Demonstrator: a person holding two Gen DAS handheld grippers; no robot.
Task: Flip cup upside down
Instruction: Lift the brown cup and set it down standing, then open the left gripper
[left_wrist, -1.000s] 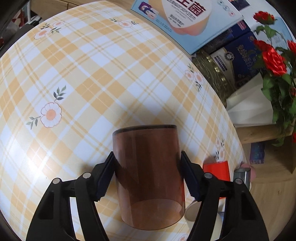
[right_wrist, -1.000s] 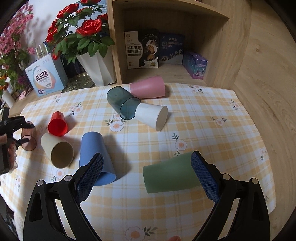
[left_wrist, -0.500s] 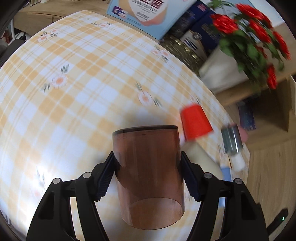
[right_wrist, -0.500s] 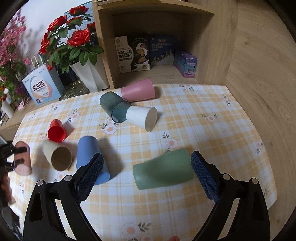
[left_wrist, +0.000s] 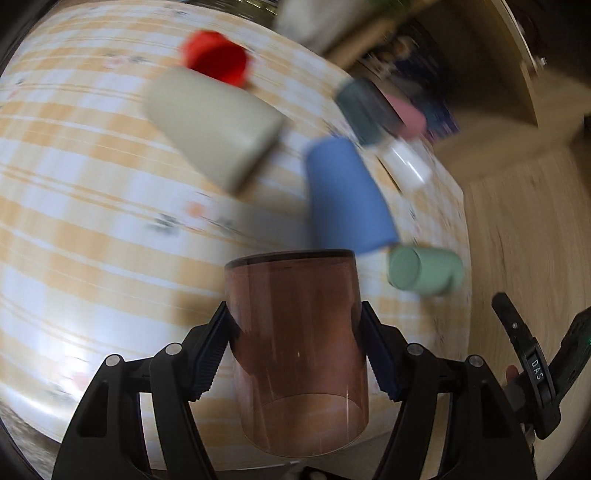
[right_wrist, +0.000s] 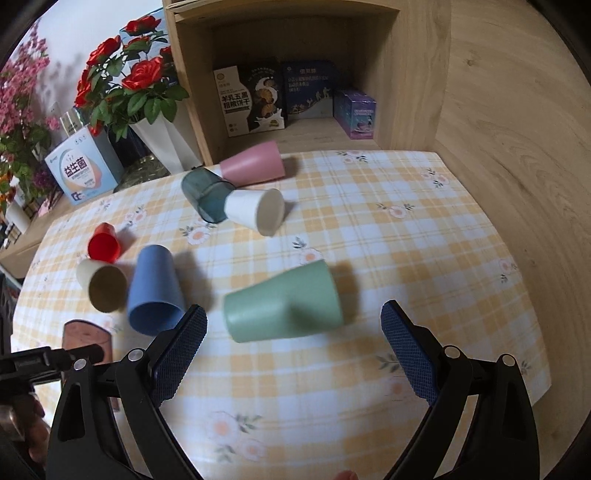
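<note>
My left gripper (left_wrist: 295, 343) is shut on a see-through brown cup (left_wrist: 299, 354) and holds it above the checked tablecloth (left_wrist: 92, 206); the view is motion-blurred. The brown cup also shows in the right wrist view (right_wrist: 86, 338) at the table's left front edge, with the left gripper (right_wrist: 48, 360) around it. My right gripper (right_wrist: 291, 350) is open and empty, hovering just in front of a green cup (right_wrist: 284, 301) that lies on its side.
Blue (right_wrist: 155, 288), beige (right_wrist: 103, 284), red (right_wrist: 104, 245), white (right_wrist: 255, 210), dark teal (right_wrist: 205, 194) and pink (right_wrist: 255, 164) cups lie on the table. A wooden shelf (right_wrist: 406, 92) with boxes and a white vase of roses (right_wrist: 162, 140) stand behind.
The left gripper has swung round with the brown cup, so its view now faces the other cups. The right gripper has drawn back from the green cup and risen slightly.
</note>
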